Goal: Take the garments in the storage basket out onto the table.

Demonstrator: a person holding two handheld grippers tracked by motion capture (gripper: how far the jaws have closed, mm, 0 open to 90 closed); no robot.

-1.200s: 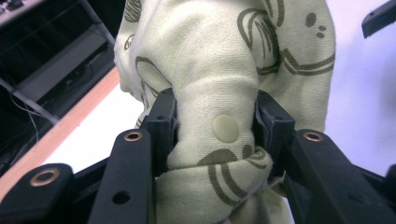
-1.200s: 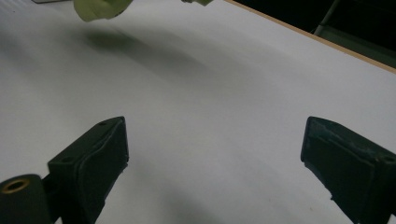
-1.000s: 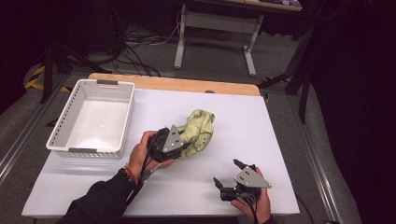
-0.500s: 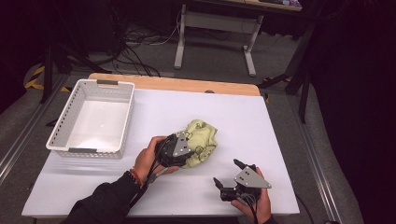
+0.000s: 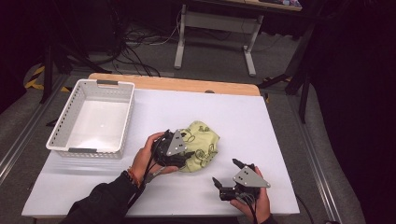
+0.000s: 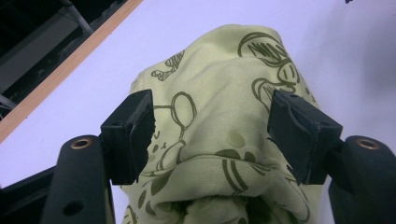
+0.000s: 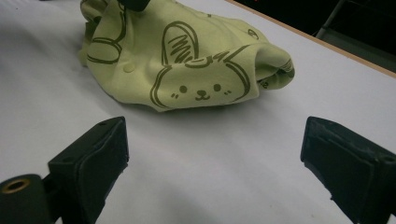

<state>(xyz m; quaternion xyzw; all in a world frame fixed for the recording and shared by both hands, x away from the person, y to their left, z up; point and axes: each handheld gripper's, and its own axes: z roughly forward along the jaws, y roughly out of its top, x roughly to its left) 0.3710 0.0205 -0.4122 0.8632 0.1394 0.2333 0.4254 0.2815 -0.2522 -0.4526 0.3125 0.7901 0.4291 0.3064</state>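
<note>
left tongs set over cloth, right tongs waiting

the cloth (image 5: pixel 201 145), pale green with printed cartoon figures, lies bunched on the table (image 5: pixel 280 140) at centre frame in the high view. the left gripper (image 6: pixel 212 135) sits over its near edge, jaws spread to either side of a raised fold, the fabric between them but not yet pinched; judged a set-up for a grasp. the right gripper (image 5: pixel 226 176) rests at lower right of the high view, apart from the cloth, jaws spread wide and empty, aimed at the rabbit print in the right gripper view; likely held ready to take a second edge. the basket (image 5: pixel 61 133), at left of frame, stands apart from the cloth.
</note>
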